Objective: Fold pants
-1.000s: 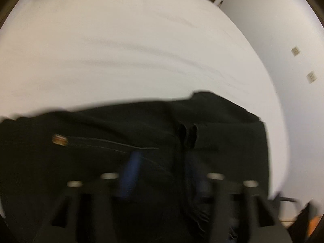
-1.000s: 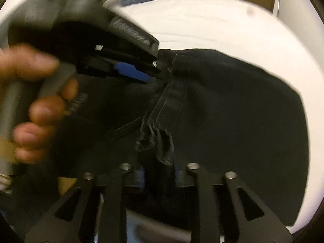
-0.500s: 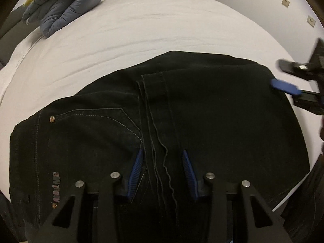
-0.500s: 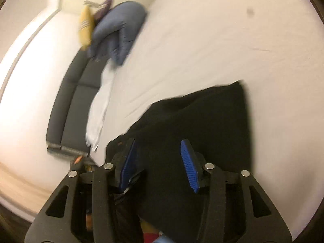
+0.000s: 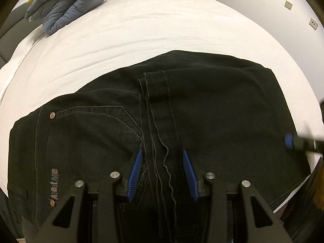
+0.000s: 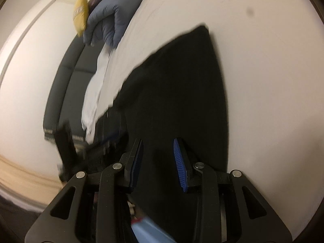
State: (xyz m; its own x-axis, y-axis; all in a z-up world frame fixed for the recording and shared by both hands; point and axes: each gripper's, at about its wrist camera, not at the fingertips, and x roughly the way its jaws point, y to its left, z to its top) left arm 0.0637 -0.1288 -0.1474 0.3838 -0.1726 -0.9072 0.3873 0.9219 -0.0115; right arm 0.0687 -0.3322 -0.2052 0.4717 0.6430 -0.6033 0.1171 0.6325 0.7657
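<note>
On the white-sheeted bed (image 5: 162, 26), black denim pants (image 5: 212, 105) lie folded over, hems laid across the seat near the stitched back pocket (image 5: 95, 129). Left tool (image 5: 163, 170): blue ribbed pads spread, released, straddling the stacked hem edges, nothing gripped. Right tool (image 6: 157, 162): likewise released, hovering over the smooth folded side of the pants (image 6: 182, 101); view blurred. Judgement: one fold done, both tools between grips. Next move probably calls for pinching a folded edge at two points and carrying it across for a second fold, keeping layers aligned. Denim looks heavy, matte, with pale topstitching, a rivet and wavy hem edges. Puffy grey-blue quilted bedding (image 5: 66, 6) sits well apart at the bed's far corner.
</note>
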